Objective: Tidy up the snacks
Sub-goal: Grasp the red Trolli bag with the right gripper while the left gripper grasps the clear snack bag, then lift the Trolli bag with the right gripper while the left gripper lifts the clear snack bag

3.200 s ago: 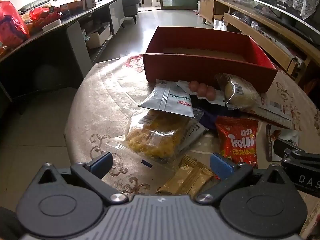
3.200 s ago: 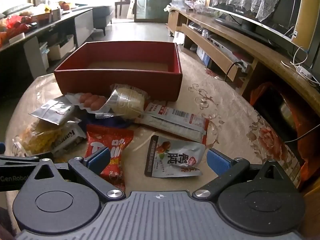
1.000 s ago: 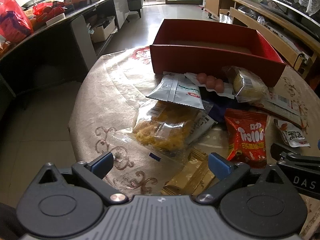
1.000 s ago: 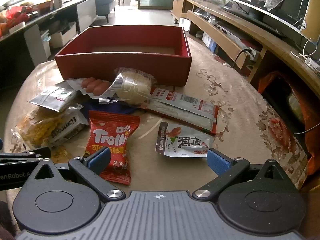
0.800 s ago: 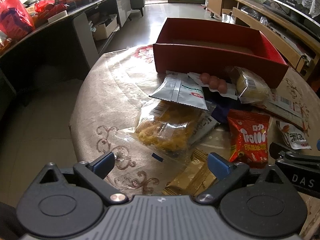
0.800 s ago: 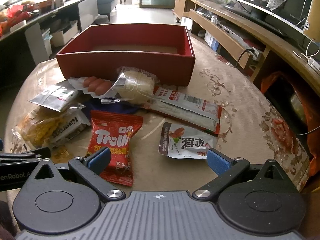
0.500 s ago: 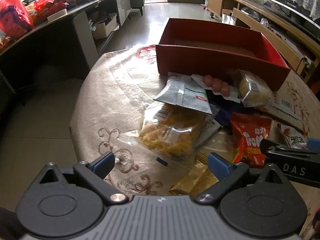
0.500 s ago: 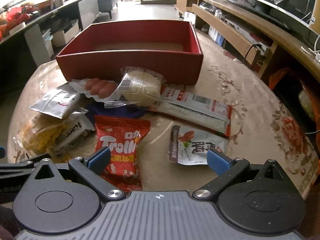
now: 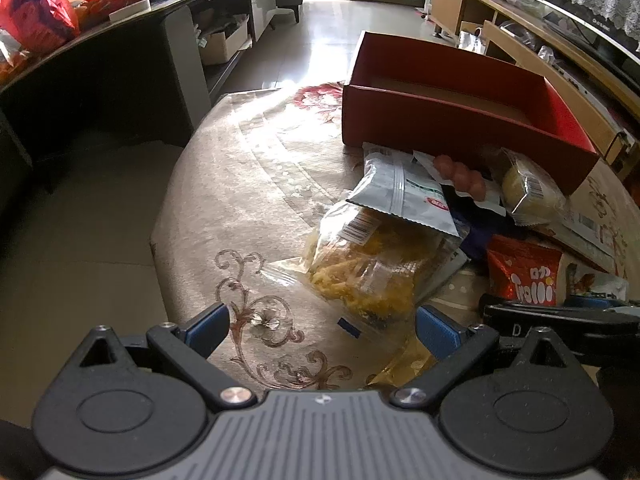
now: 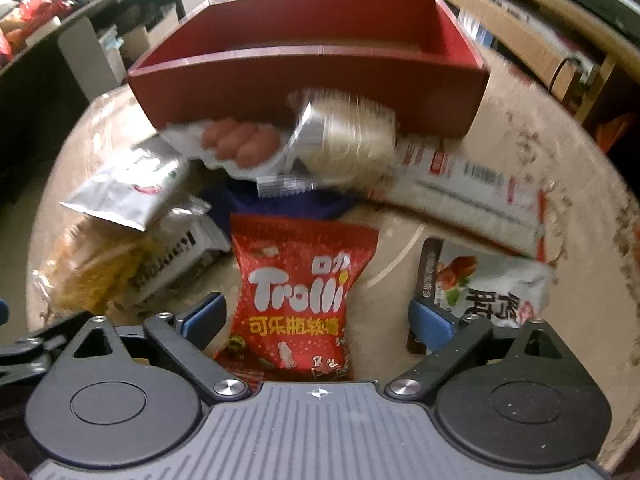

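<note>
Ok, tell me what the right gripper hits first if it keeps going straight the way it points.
Most likely the red Trolli bag, lying between the closing fingers of the right gripper; pads not touching it yet, though depth is unclear.

The red box stands open and empty at the tabletop's far side. Against its near wall lean a sausage pack and a wrapped cake; nearer lies a flat red Trolli bag, a clear bag of yellow snacks to its left.
</note>
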`<state>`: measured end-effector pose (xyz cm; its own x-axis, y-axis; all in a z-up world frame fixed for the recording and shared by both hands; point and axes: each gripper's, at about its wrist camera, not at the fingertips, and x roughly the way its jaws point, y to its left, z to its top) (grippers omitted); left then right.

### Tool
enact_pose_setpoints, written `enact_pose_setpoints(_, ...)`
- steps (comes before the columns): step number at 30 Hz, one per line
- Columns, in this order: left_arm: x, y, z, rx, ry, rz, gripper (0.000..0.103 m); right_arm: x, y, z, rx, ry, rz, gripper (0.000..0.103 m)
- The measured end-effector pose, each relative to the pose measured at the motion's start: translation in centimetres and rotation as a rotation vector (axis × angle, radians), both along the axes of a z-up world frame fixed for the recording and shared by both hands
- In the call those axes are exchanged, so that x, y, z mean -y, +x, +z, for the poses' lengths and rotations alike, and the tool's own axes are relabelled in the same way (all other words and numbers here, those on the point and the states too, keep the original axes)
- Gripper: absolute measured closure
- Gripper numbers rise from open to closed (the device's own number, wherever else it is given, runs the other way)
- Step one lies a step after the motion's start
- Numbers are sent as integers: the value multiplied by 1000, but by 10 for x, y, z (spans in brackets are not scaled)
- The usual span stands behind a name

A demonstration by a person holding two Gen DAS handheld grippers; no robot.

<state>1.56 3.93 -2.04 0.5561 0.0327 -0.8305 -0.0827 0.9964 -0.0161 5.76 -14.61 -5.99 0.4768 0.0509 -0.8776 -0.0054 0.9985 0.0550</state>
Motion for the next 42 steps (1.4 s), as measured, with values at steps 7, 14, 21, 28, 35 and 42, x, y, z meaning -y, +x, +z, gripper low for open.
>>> enact_pose_setpoints(7, -1, 0, 1, 1, -15, -23, 2, -6, -6, 2, 21, -53, 47, 27)
enact_pose_setpoints(14, -1, -5, 14, 20, -31, -69, 2, 6, -20, 10, 18, 12, 98, 43)
enact_pose_setpoints(21, 16, 18, 14, 21, 12, -155, 1, 16, -36, 9, 2, 52, 137, 44)
enact_pose_setpoints(28, 25, 48, -9, -32, 42, -158, 7, 21, -35, 10, -9, 91, 128, 44)
enact_pose_setpoints(35, 21, 28, -13, -80, -14, -167, 27, 20, -36, 10, -17, 85, 141, 44)
enact_pose_setpoints(42, 28, 4, -12, -94, -43, -191, 33, 19, -48, 11, -19, 62, 156, 44)
